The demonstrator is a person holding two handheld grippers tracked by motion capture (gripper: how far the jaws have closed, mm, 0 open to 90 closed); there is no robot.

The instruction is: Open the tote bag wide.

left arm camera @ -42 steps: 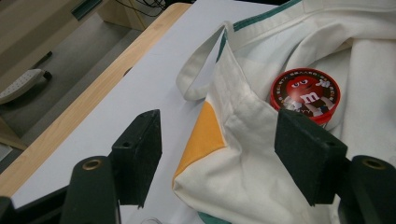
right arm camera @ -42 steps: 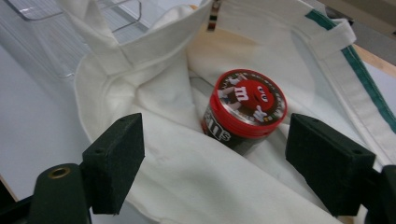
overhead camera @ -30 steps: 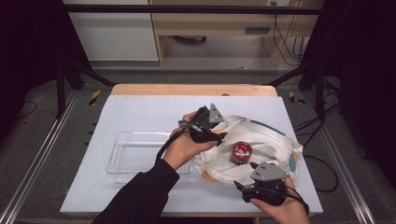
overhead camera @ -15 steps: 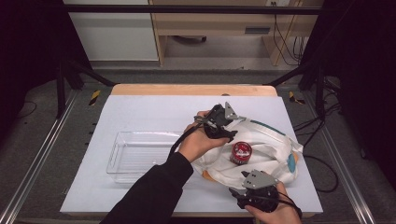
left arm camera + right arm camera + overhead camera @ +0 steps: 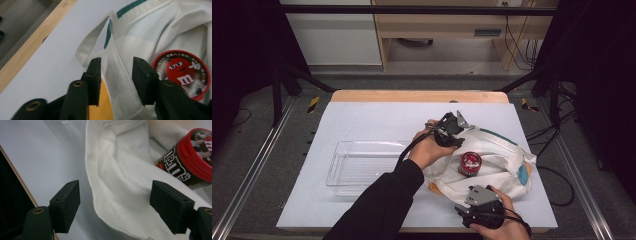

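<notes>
Left gripper (image 5: 117, 75) has just been closing around the tote bag (image 5: 497, 165) rim w/ cloth between its jaws but not yet pinched, right gripper (image 5: 116, 205) gaping over the near edge (M&M's tub (image 5: 470, 163) sits inside), so grab both rims firmly before spreading.

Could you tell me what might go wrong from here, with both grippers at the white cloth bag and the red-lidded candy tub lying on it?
1. The left gripper has just been closing around a fold of the white cloth bag; thin cloth could slip out if lifted.
2. The red-lidded candy tub sits loose on the bag, so pulling the cloth may roll it off.
3. The right gripper is open over the bag's hem and may catch only one layer.
</notes>
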